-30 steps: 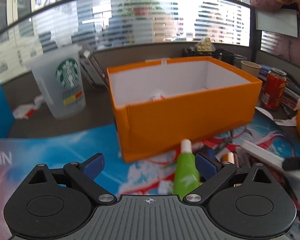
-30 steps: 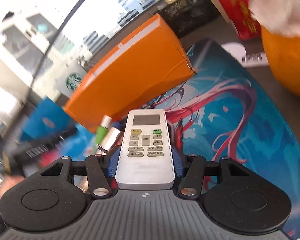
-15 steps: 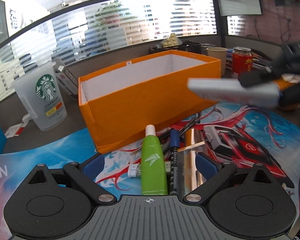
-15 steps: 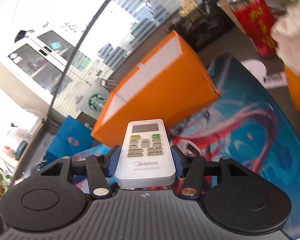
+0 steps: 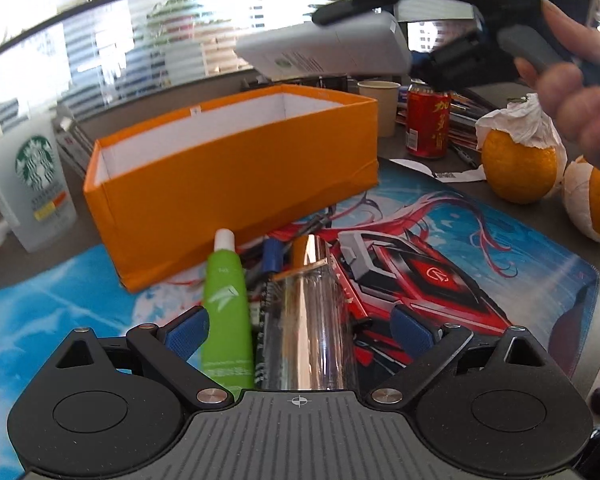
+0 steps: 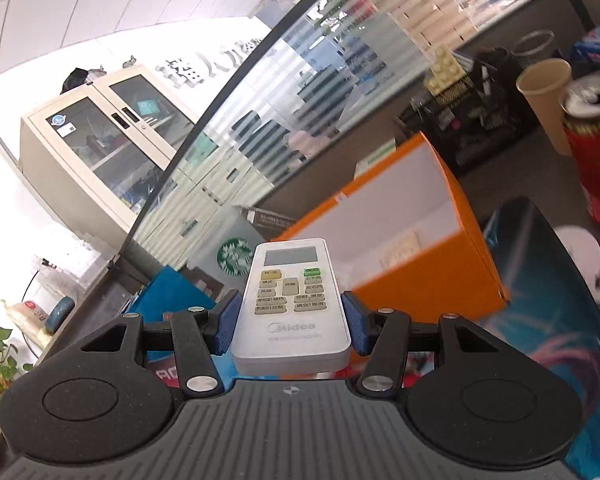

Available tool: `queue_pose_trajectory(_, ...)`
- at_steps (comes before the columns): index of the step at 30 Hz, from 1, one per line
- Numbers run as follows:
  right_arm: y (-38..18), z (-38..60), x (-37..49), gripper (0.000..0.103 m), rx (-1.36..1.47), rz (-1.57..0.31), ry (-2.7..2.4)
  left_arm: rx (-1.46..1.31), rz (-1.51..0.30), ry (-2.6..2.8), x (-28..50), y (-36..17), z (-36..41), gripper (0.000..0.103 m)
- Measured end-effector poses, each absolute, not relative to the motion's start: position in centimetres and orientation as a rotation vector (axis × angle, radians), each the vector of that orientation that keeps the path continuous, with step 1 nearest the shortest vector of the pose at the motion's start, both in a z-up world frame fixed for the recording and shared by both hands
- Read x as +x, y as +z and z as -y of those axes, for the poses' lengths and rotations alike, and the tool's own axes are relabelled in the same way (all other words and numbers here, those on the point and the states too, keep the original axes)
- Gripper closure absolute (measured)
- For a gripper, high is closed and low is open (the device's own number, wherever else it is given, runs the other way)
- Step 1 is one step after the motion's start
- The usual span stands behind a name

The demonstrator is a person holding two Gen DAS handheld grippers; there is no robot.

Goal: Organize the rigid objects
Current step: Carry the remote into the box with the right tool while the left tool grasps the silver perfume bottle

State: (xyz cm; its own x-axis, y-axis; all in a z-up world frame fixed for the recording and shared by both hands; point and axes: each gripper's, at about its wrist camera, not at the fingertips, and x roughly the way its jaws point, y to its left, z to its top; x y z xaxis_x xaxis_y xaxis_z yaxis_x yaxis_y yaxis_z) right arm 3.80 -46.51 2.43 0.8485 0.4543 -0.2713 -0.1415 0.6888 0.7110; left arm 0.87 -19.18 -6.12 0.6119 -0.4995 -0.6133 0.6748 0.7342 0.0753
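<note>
My right gripper is shut on a white Midea remote and holds it high, over the near right of the open orange box. In the left wrist view the remote hangs above the box. My left gripper is open and low over the printed mat. Between its fingers lie a green tube and a clear glass bottle. A blue pen and a red spiral notebook lie beside them.
A Starbucks cup stands left of the box. A red can, a paper cup and two oranges sit at the right. The printed mat covers the desk front.
My right gripper lifted the remote up and toward the orange box. My left gripper moved in lower over the tube and the glass bottle.
</note>
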Motion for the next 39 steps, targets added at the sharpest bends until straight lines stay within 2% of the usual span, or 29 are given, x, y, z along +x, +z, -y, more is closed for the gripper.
queue_pose_trajectory(7, 2.7, 47.0, 7.7, 0.052, 0.735, -0.478, 0.322, 0.287, -0.622, -0.726, 1.4, -6.6, 19.3, 0.006)
queue_pose_trajectory(12, 2.6, 46.7, 10.7, 0.052, 0.696, -0.525, 0.295, 0.281, -0.63, -0.746, 1.5, -6.8, 19.4, 0.011)
queue_pose_trajectory(16, 1.9, 46.6, 12.5, 0.052, 0.674, -0.558, 0.269, 0.276, -0.641, -0.762, 1.6, -6.8, 19.3, 0.025)
queue_pose_trajectory(22, 0.7, 46.5, 14.0, 0.052, 0.665, -0.598, 0.25, 0.27, -0.648, -0.76, 1.9, -7.0, 19.3, 0.036)
queue_pose_trajectory(26, 0.3, 46.5, 14.7, 0.052, 0.632, -0.621, 0.226, 0.271, -0.634, -0.734, 2.1, -7.0, 19.2, 0.052)
queue_pose_trajectory(31, 0.3, 46.1, 15.3, 0.052, 0.599, -0.647, 0.216, 0.297, -0.609, -0.728, 1.7, -6.9, 19.3, 0.053)
queue_pose_trajectory(34, 0.2, 45.8, 15.9, 0.052, 0.577, -0.665, 0.206, 0.317, -0.581, -0.728, 1.3, -6.7, 19.4, 0.058)
queue_pose_trajectory(39, -0.2, 45.2, 17.4, 0.052, 0.534, -0.712, 0.188, 0.314, -0.595, -0.732, 1.4, -6.5, 19.3, 0.06)
